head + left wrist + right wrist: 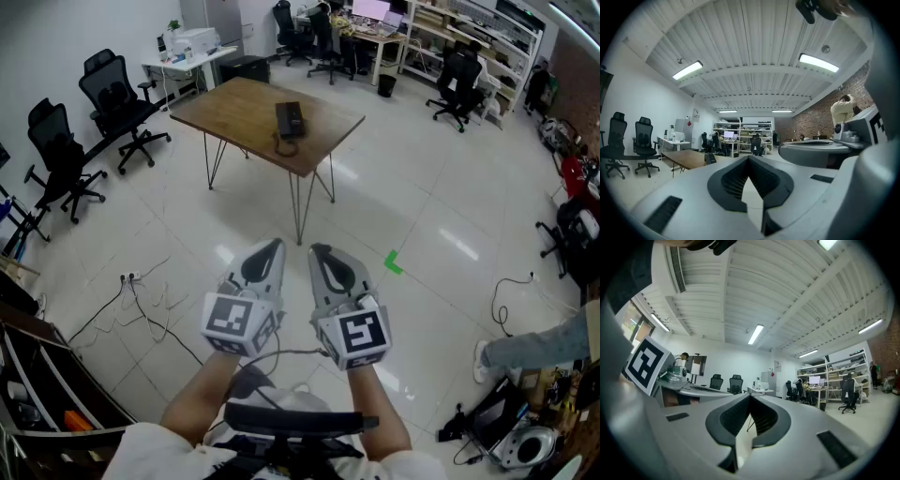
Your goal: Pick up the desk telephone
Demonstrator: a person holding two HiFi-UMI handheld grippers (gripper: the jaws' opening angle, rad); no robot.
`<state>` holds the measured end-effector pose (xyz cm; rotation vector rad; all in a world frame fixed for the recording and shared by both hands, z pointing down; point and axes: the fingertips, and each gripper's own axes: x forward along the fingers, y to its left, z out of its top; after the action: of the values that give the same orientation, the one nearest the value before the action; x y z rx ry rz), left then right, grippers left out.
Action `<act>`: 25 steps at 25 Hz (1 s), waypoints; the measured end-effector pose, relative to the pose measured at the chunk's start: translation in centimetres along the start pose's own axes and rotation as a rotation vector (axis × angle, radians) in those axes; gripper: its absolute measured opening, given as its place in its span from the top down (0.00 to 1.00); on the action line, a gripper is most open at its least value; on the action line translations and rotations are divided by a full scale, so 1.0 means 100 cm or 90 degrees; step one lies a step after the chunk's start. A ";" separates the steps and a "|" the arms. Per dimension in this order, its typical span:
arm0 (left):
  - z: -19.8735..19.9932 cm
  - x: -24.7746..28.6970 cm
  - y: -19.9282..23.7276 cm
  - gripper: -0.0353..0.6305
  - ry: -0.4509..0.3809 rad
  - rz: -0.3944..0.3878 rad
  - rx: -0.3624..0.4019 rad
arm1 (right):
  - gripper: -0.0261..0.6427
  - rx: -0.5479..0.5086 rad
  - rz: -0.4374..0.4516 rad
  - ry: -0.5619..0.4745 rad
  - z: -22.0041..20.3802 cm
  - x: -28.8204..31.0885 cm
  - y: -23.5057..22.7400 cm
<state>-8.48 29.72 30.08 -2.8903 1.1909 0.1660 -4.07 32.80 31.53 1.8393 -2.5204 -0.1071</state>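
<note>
1. The black desk telephone (289, 120) lies on the bare top of a brown wooden table with thin metal hairpin legs (234, 105), near the table's middle, its cord curling toward the near edge.
2. The left gripper (267, 253), grey with a marker cube at its rear, is held in mid-air over the white tiled floor (422, 216), well apart from the table. Its jaws are pressed together with nothing between them (its own view shows the ribbed pads meeting).
3. The right gripper (323, 255) hangs just beside the left, also closed and empty.
4. Both grippers point roughly toward the table.
5. Two black office chairs (117, 103) stand left of the table.
6. A green tape mark (394, 263) lies on the floor right of the grippers.
</note>
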 end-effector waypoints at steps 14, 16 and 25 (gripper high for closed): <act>-0.013 0.026 0.027 0.94 0.003 0.036 -0.012 | 0.96 -0.005 -0.003 0.018 -0.016 0.024 -0.031; -0.014 0.038 0.031 0.94 0.002 0.032 -0.013 | 0.96 -0.001 -0.004 0.020 -0.018 0.034 -0.037; -0.039 0.105 0.065 0.94 0.021 0.010 -0.032 | 0.96 0.002 -0.021 0.045 -0.039 0.096 -0.075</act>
<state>-5.25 17.54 33.07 -2.9382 1.2332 0.1512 0.33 21.21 34.71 1.8513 -2.4454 -0.0377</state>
